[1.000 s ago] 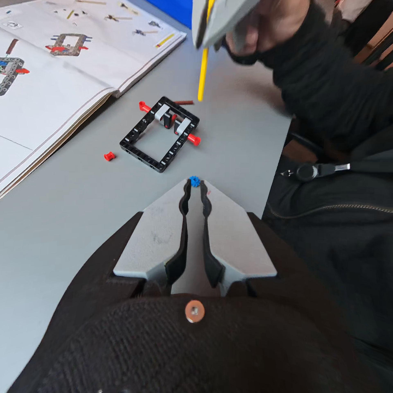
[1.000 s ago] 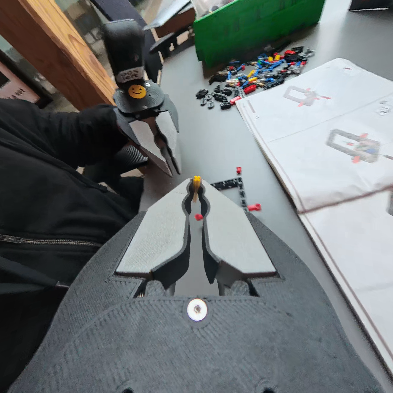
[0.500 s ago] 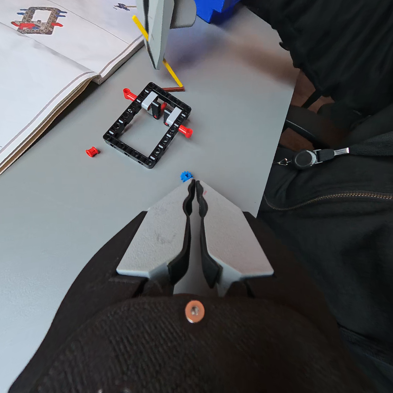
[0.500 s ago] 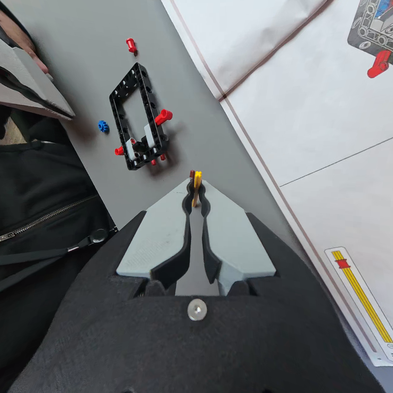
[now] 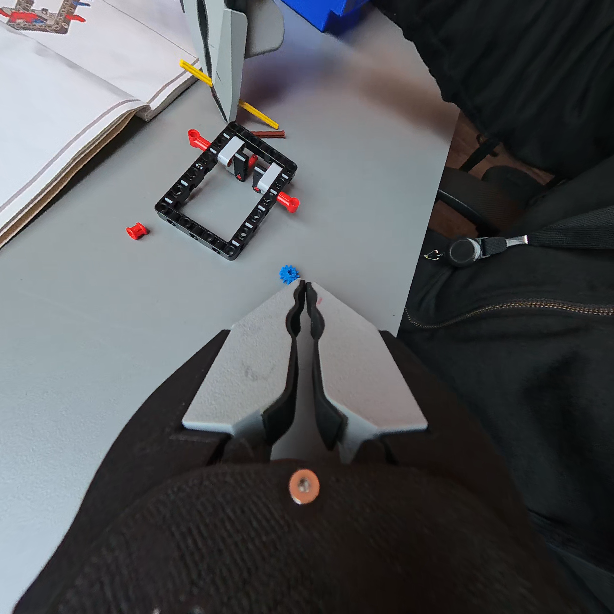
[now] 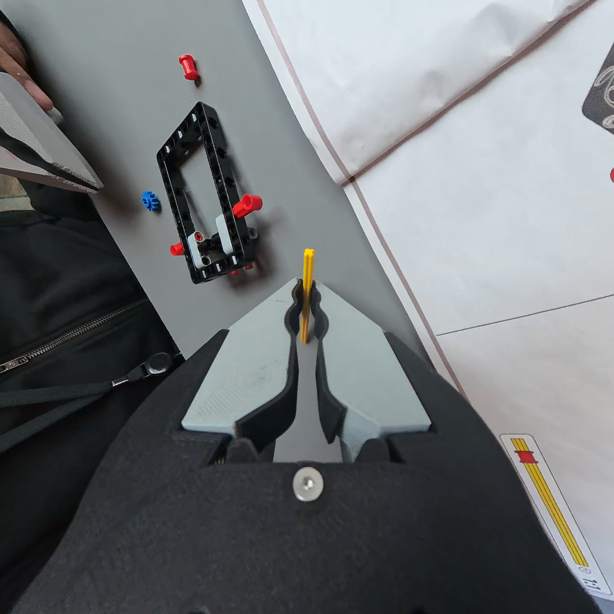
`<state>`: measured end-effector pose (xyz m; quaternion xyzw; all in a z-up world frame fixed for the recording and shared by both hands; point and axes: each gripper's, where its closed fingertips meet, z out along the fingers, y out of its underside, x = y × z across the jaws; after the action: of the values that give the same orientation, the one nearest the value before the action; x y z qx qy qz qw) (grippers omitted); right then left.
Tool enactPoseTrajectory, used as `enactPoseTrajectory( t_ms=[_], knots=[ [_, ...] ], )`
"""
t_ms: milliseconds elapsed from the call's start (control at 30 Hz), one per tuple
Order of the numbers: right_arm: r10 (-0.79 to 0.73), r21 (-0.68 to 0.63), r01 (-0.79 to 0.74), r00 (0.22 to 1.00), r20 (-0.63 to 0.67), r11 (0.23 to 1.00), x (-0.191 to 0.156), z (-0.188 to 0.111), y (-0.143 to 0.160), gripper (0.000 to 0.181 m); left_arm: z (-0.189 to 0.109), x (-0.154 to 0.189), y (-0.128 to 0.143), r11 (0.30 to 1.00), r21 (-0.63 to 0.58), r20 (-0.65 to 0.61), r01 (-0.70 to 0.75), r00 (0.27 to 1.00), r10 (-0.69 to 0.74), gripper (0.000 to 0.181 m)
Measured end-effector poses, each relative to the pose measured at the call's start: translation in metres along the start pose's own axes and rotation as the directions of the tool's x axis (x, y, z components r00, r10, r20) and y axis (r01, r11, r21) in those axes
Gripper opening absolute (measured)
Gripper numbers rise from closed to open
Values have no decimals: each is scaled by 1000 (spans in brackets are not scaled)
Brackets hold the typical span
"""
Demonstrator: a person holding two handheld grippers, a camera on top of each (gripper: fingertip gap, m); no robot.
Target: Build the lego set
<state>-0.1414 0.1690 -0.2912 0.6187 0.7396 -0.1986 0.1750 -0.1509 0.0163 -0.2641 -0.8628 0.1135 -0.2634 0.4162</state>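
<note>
Gripping a long yellow axle (image 6: pixel 307 292), my right hand-held gripper (image 6: pixel 306 282) has its jaws clamped on the rod's middle, both ends sticking out; it hangs over the grey table (image 5: pixel 83 332) just beside the black rectangular frame (image 5: pixel 226 191); that frame lies flat, pierced with holes, two grey connectors and red pins set across one end; a brown axle (image 5: pixel 269 134) lies against it; a red bush (image 5: pixel 136 231) and a blue gear (image 5: pixel 289 274) sit loose nearby; my left hand-held gripper (image 5: pixel 303 284) is closed on nothing, tips just beside the gear; the open instruction booklet (image 5: pixel 66 83) lies alongside.
</note>
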Motion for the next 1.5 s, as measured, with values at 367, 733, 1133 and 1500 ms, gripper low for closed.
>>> enactPoseTrajectory(
  t_ms=[367,733,1133,1500],
  knots=[
    [-4,33,3,1000,14,999,-2,0,1,1,1,0,1,1000,-5,3,1,1000,-1,0],
    [13,17,-13,999,34,1000,-3,6,-2,1,1,0,3,1000,-15,3,5,1000,-5,0],
    [2,20,-2,999,34,1000,-4,7,-5,1,0,1,3,1000,-13,-16,18,1000,-18,0],
    [-255,468,158,955,151,869,-87,-44,-48,0,-2,-3,-17,997,79,68,14,998,-19,6]
  ],
)
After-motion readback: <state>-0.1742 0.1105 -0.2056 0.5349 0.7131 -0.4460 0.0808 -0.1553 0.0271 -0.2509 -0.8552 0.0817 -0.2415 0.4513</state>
